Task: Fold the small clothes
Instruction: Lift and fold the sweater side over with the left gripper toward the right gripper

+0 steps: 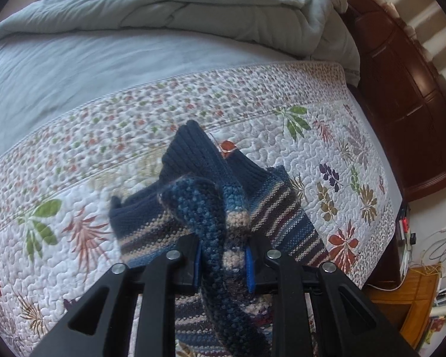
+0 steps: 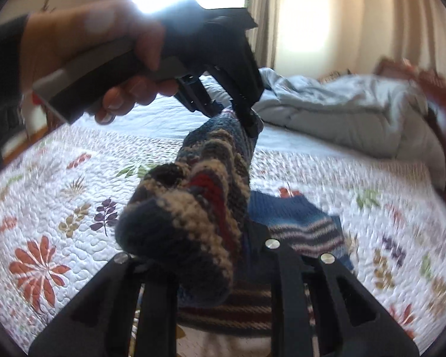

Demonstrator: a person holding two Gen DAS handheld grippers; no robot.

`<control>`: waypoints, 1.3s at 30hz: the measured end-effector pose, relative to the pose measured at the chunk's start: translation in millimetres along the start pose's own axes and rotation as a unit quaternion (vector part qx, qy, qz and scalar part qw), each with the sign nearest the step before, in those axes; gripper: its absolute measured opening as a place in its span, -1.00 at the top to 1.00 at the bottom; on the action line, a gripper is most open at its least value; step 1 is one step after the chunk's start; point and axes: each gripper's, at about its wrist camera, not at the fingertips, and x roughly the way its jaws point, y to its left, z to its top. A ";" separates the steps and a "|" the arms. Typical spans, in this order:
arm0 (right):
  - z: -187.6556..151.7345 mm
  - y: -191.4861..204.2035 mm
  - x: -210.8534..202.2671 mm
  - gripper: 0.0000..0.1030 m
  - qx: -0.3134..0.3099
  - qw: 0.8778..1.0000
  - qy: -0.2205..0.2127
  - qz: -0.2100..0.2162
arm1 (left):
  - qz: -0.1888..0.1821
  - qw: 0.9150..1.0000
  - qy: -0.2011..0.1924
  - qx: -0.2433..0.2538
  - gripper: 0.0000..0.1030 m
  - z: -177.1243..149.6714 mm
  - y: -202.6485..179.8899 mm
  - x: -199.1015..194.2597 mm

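Sock [image 2: 193,208], striped knit, hangs stretched above the floral quilt [image 1: 74,208], left claw [image 1: 223,264] pinching one end, right claw [image 2: 199,255] pinching the other.

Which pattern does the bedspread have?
The bedspread is white, quilted, with coloured flowers and leaves; left wrist view.

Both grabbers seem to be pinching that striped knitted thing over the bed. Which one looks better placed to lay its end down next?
Probably the right gripper. Its end of the striped knit garment hangs low, near the floral quilt. The left gripper holds the other end higher, so it would have farther to descend.
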 end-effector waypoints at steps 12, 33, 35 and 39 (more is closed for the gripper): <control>-54.7 -94.8 14.2 0.65 0.171 0.983 0.019 0.059 | 0.043 0.996 0.067 0.040 0.58 21.9 -75.4 95.1; -111.2 -176.9 25.1 0.65 0.315 0.938 0.031 0.142 | 0.121 0.983 0.117 0.067 0.58 33.3 -134.4 175.0; -114.3 -180.8 28.1 0.65 0.327 0.932 0.036 0.152 | 0.123 0.983 0.116 0.065 0.56 33.5 -134.0 177.7; -121.8 -186.2 36.2 0.62 0.349 0.919 0.049 0.174 | 0.104 0.987 0.106 0.059 0.15 32.6 -134.3 170.3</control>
